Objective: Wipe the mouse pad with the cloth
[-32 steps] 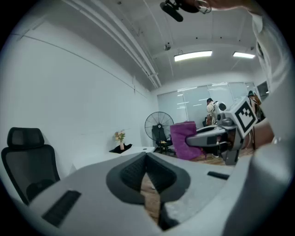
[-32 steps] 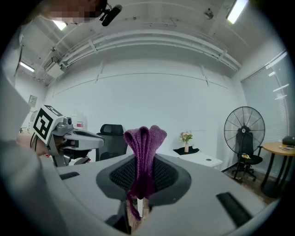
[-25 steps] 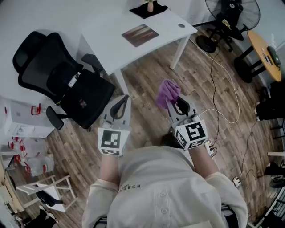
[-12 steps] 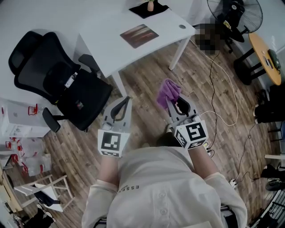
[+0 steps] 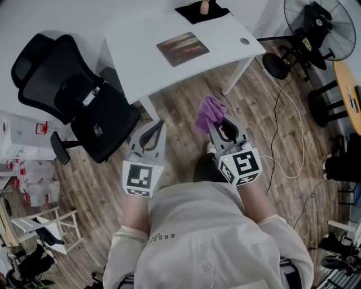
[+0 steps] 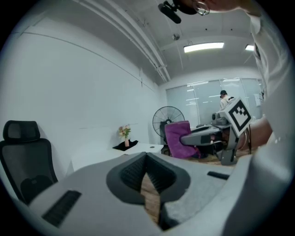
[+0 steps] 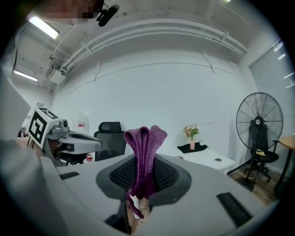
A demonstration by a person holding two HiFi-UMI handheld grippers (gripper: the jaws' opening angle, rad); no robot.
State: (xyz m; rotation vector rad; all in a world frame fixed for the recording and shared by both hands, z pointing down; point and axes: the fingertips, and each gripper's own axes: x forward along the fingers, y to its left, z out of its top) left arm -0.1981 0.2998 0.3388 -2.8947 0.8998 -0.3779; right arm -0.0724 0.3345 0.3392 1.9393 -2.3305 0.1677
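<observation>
A brownish mouse pad [image 5: 182, 48] lies flat on the white desk [image 5: 141, 53], far ahead of both grippers. My right gripper [image 5: 213, 125] is shut on a purple cloth [image 5: 209, 113], which sticks up between its jaws [image 7: 144, 156] and shows in the left gripper view too [image 6: 179, 138]. My left gripper [image 5: 159, 125] hangs over the wood floor beside it, shut with nothing between its jaws. Both grippers are held near the person's chest, short of the desk's front edge.
A black office chair [image 5: 79, 99] stands left of the desk. A black mat with a small vase [image 5: 202, 9] sits at the desk's far end. A standing fan [image 5: 316, 25], a round wooden table [image 5: 348, 93] and loose cables [image 5: 285, 121] occupy the right side.
The person has stepped nearer the desk; desk and chair sit lower and closer in the head view. Both grippers keep their pose, the cloth still held.
</observation>
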